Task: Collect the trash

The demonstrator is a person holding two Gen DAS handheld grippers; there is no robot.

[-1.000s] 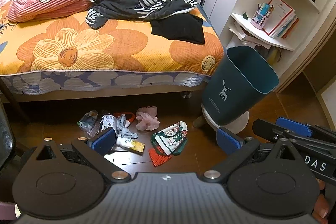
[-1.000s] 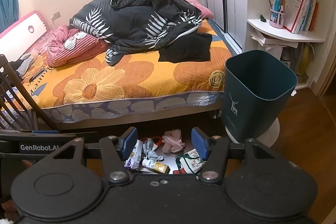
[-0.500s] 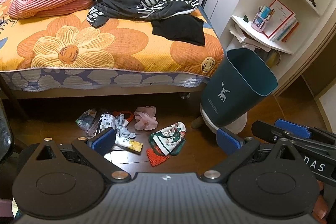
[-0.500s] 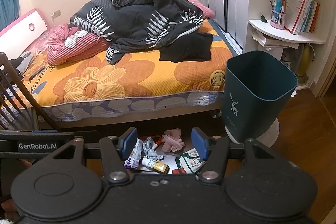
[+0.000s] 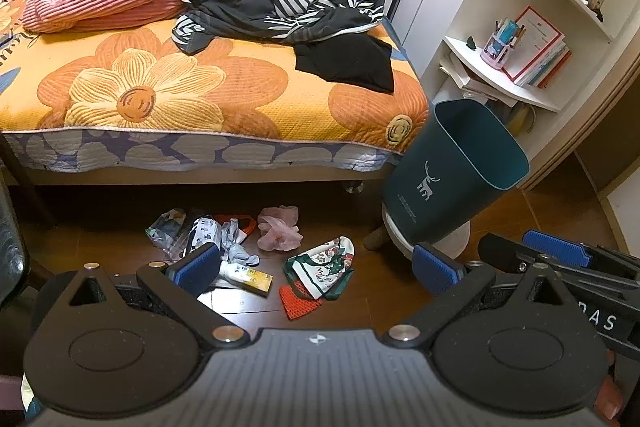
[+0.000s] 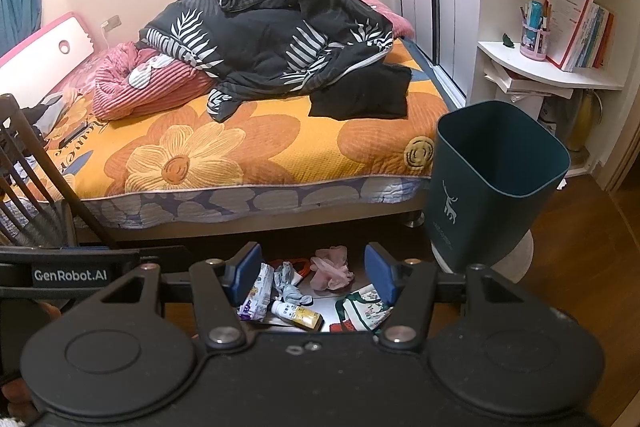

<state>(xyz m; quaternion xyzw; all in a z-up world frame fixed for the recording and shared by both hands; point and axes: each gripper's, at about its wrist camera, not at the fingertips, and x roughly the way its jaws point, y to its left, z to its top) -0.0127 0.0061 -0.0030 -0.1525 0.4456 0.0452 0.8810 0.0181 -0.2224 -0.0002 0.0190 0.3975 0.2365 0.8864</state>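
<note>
Trash lies scattered on the wooden floor by the bed: a crumpled pink bag [image 5: 278, 234] [image 6: 331, 267], a small white-and-yellow bottle [image 5: 246, 274] [image 6: 297, 313], a patterned wrapper [image 5: 322, 267] [image 6: 366, 309], grey crumpled paper [image 5: 234, 245] [image 6: 290, 285] and a purple-white packet [image 6: 258, 293]. A dark teal bin [image 5: 452, 171] [image 6: 492, 183] with a deer mark stands to their right on a white base. My left gripper [image 5: 316, 267] hangs open above the pile. My right gripper [image 6: 312, 273] is open too, held above the trash; its blue pad also shows at the right of the left wrist view [image 5: 556, 253].
A bed [image 5: 192, 95] [image 6: 248, 151] with an orange flower cover, a black leaf-print quilt and pink bedding fills the back. White corner shelves [image 5: 516, 83] [image 6: 548, 67] with books stand right. A dark wooden chair [image 6: 28, 171] is at the left.
Both views have shifted slightly; the left wrist view sits a little higher and back from the trash. Both grippers stay open and nothing on the floor has moved.
</note>
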